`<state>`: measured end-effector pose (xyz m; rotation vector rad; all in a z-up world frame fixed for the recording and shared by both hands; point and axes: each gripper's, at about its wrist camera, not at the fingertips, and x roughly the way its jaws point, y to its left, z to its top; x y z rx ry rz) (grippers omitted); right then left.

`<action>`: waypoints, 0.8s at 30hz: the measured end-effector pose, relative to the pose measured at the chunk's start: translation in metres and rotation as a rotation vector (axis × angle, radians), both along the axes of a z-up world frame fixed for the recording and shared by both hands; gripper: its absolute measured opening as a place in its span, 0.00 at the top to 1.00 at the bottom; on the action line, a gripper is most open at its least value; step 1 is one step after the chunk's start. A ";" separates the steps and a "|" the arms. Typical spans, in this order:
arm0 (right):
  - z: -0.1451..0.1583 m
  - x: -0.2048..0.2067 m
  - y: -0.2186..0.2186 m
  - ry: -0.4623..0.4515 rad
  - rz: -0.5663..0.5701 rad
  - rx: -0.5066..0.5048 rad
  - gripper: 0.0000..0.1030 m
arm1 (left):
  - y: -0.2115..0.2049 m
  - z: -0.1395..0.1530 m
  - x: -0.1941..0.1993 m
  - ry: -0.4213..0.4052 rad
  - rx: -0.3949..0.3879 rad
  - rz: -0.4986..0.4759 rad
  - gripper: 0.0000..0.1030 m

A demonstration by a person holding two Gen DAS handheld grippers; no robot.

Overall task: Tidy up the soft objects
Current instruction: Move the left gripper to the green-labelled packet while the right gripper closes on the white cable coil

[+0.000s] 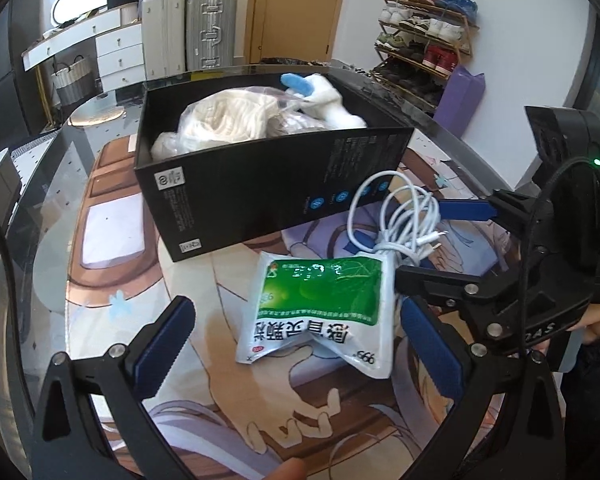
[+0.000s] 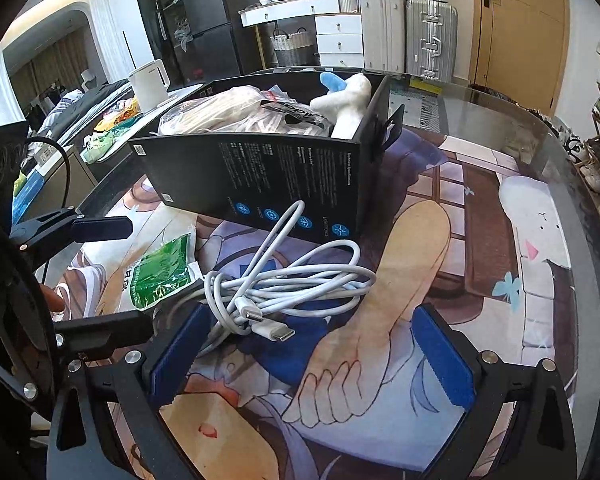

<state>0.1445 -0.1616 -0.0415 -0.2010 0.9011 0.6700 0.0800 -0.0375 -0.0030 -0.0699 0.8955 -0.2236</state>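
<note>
A green and white sachet bag (image 1: 320,308) lies on the printed mat, between the wide-apart fingers of my left gripper (image 1: 296,344), which is open. Just to its right is a coiled white USB cable (image 2: 292,280), and part of it rests on the bag's corner. My right gripper (image 2: 312,354) stands open around the cable's near end. Behind both is a black cardboard box (image 1: 260,192) holding a bagged cream knit (image 1: 224,120) and a white plush toy (image 1: 328,96) with a blue part. The left wrist view shows the right gripper (image 1: 420,240) reaching in from the right.
The picture mat (image 2: 480,220) covers a glass table whose curved edge (image 2: 572,184) runs along the right. A white kettle (image 2: 148,80) stands behind the box to the left. Suitcases (image 1: 188,32), a shoe rack (image 1: 420,40) and a purple bag (image 1: 460,96) stand beyond the table.
</note>
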 end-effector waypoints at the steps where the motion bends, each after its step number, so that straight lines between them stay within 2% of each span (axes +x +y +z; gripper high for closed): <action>1: 0.000 0.000 0.000 0.001 0.000 0.001 0.01 | 0.001 -0.001 0.001 0.006 -0.001 0.009 0.00; 13: -0.002 0.003 -0.011 0.017 0.007 -0.025 0.01 | 0.014 -0.007 0.007 0.023 -0.027 0.029 0.00; 24: -0.003 0.005 -0.020 0.016 -0.003 -0.035 0.01 | 0.008 -0.009 0.008 0.027 0.038 0.038 0.00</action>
